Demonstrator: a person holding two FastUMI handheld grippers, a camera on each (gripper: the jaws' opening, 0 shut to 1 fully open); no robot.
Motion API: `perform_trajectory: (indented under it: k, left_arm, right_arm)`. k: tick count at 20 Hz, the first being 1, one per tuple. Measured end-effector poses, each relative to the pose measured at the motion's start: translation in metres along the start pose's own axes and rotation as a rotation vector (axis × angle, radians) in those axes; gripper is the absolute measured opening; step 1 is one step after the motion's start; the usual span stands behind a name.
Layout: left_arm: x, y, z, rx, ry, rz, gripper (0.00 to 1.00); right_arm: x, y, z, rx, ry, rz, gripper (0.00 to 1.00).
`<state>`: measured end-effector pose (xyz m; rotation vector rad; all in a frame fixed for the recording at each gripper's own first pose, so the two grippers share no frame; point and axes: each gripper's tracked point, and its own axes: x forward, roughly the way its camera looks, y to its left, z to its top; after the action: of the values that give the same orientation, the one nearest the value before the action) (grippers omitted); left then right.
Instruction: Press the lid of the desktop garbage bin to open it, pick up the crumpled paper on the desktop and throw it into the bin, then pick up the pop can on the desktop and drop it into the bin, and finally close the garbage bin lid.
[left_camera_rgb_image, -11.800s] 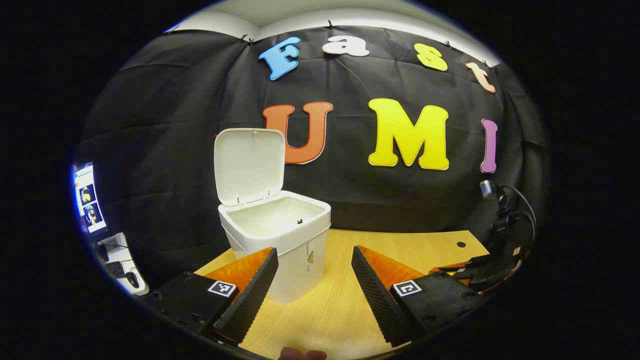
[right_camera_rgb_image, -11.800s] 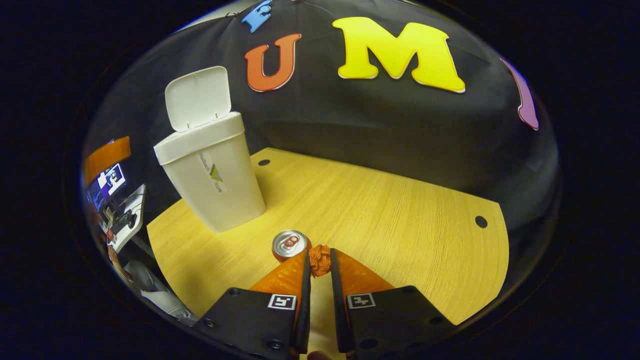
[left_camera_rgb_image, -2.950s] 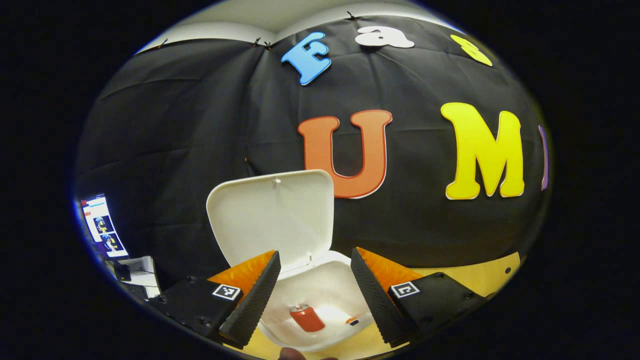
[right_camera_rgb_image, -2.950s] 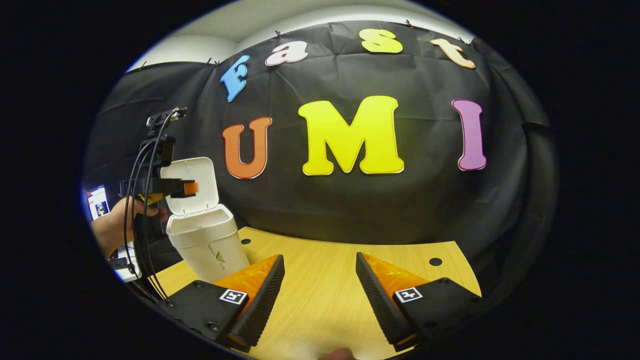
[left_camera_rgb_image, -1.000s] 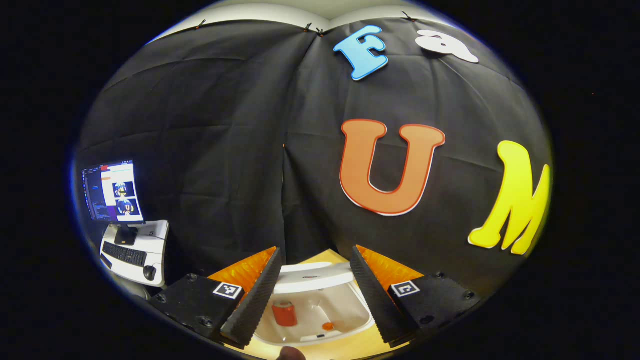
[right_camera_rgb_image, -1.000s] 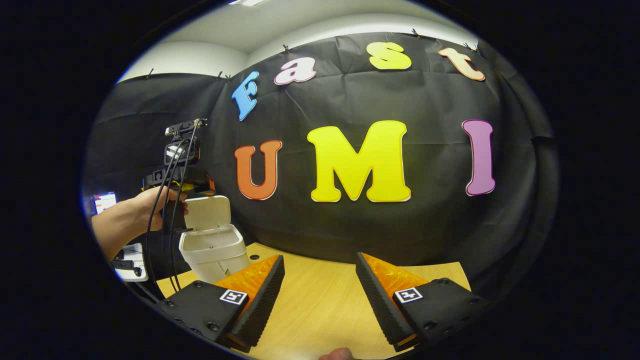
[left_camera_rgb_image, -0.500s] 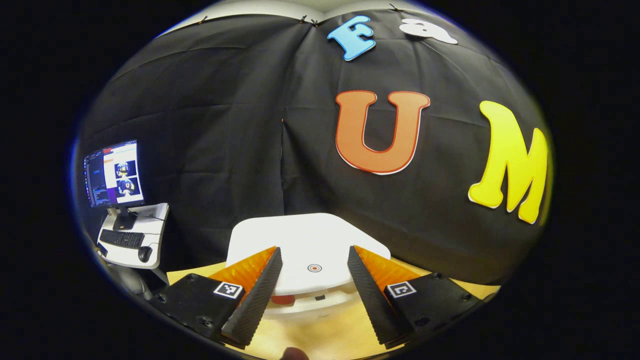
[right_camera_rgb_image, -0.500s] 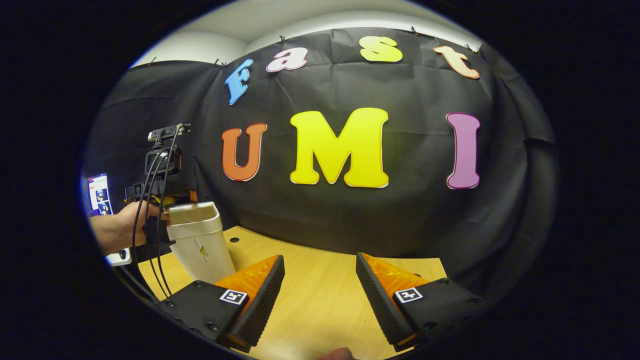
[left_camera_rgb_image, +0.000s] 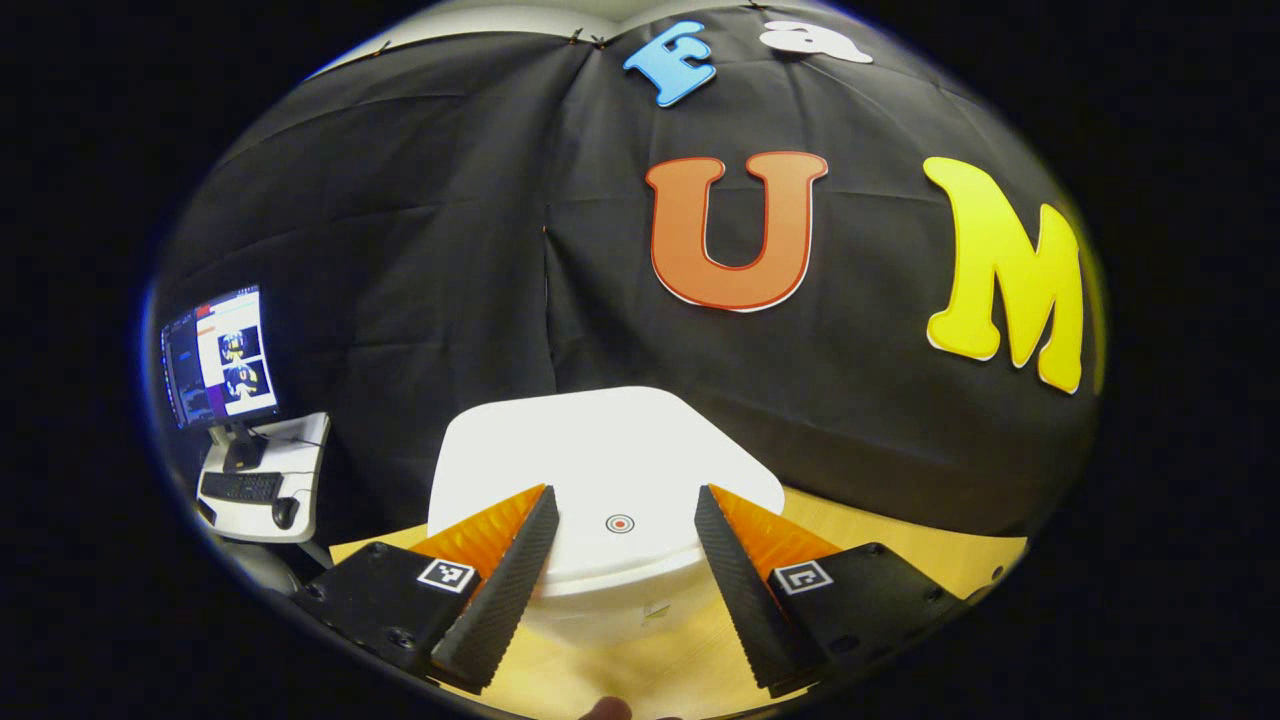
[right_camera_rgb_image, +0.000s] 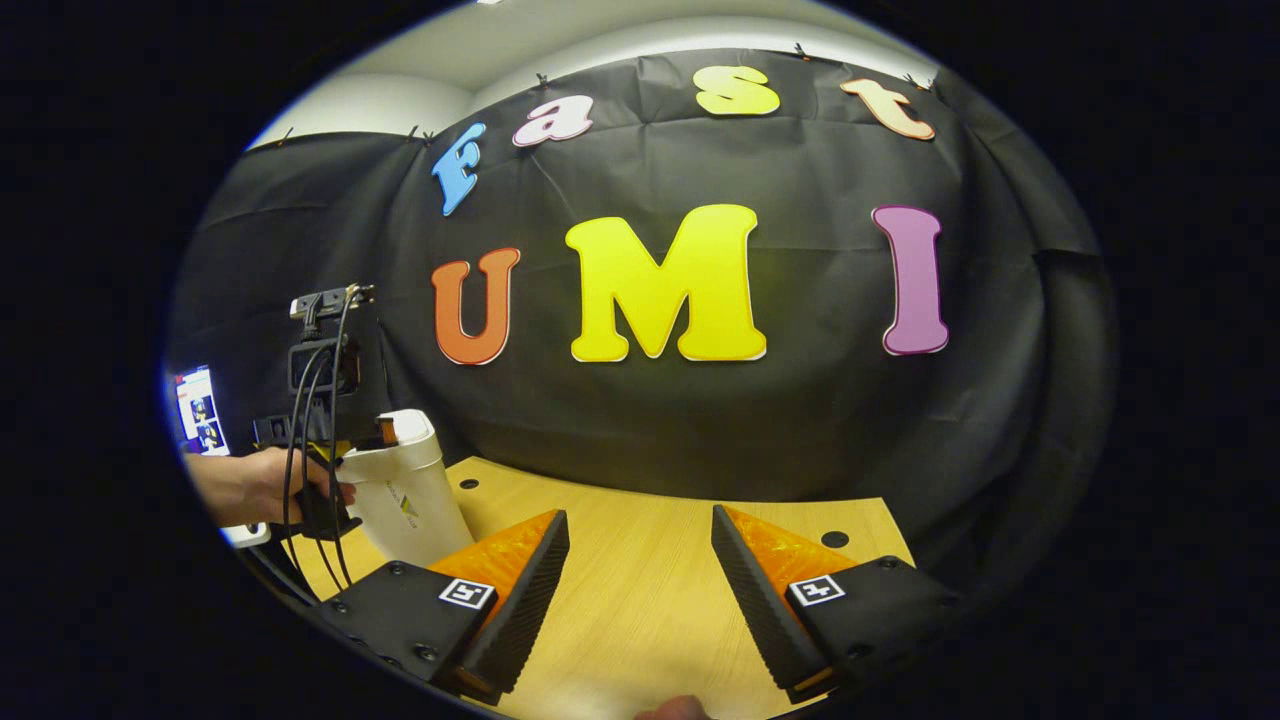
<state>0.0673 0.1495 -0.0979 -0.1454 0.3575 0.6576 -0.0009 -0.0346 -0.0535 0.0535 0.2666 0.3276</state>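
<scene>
The white garbage bin (right_camera_rgb_image: 412, 500) stands at the table's left end with its lid (left_camera_rgb_image: 600, 450) down flat; a small red ring mark (left_camera_rgb_image: 620, 523) sits on the lid. My left gripper (left_camera_rgb_image: 624, 493) is open and hovers low over the lid, one finger either side of the mark. In the right gripper view a hand (right_camera_rgb_image: 250, 485) holds that left gripper (right_camera_rgb_image: 345, 435) at the bin's top; I cannot tell whether it touches. My right gripper (right_camera_rgb_image: 638, 515) is open above the bare wood with nothing between its fingers. The lid hides the inside of the bin.
The wooden table (right_camera_rgb_image: 640, 600) has small round holes (right_camera_rgb_image: 835, 540) near its far edge. Cables (right_camera_rgb_image: 300, 470) hang from the left gripper beside the bin. A monitor (left_camera_rgb_image: 220, 355) and a keyboard desk (left_camera_rgb_image: 260, 480) stand off the table to the left.
A second ago the lid stood open, with the red can and the paper in the bin. It has swung down flat, and my left gripper followed it. The right gripper has barely moved.
</scene>
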Motion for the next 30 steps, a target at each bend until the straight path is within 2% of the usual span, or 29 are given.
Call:
perform_trajectory:
  k: [1, 4, 6, 9, 11, 14, 18, 20, 23, 26, 30]
  left_arm:
    - [-0.002, -0.002, 0.004, 0.032, -0.016, -0.007, 0.92]
    - [-0.001, -0.002, 0.001, 0.005, -0.048, -0.03, 0.9]
    - [-0.001, -0.002, 0.008, 0.027, -0.104, -0.032, 0.9]
    - [-0.003, -0.002, 0.01, 0.046, -0.122, -0.037, 0.89]
    - [-0.005, -0.005, 0.009, 0.033, -0.119, -0.066, 0.88]
    - [-0.015, -0.025, 0.026, -0.01, -0.163, -0.186, 0.95]
    - [-0.043, -0.043, 0.065, 0.027, -0.258, -0.307, 0.94]
    - [-0.059, -0.044, 0.078, 0.074, -0.307, -0.341, 0.95]
    - [-0.095, -0.068, 0.097, 0.104, -0.359, -0.459, 0.94]
    - [-0.138, -0.089, 0.11, 0.084, -0.391, -0.597, 0.94]
    - [-0.186, -0.104, 0.107, 0.069, -0.412, -0.713, 0.94]
  right_arm:
    - [0.001, -0.002, -0.002, 0.014, 0.001, -0.007, 0.9]
    - [0.006, -0.004, -0.006, 0.027, 0.008, -0.016, 0.9]
    - [0.009, -0.006, 0.003, 0.015, -0.009, -0.025, 0.91]
    - [0.009, -0.003, 0.019, -0.016, -0.057, -0.039, 0.91]
    - [0.009, -0.001, 0.022, -0.012, -0.068, -0.052, 0.91]
    - [0.005, 0.002, 0.029, -0.026, -0.083, -0.081, 0.89]
    - [0.0, 0.009, 0.041, -0.036, -0.113, -0.118, 0.89]
    - [-0.003, 0.011, 0.05, -0.056, -0.135, -0.149, 0.9]
    - [-0.007, 0.013, 0.064, -0.091, -0.181, -0.189, 0.91]
    - [-0.014, 0.017, 0.081, -0.077, -0.227, -0.222, 0.9]
    - [-0.025, 0.02, 0.1, -0.081, -0.296, -0.268, 0.9]
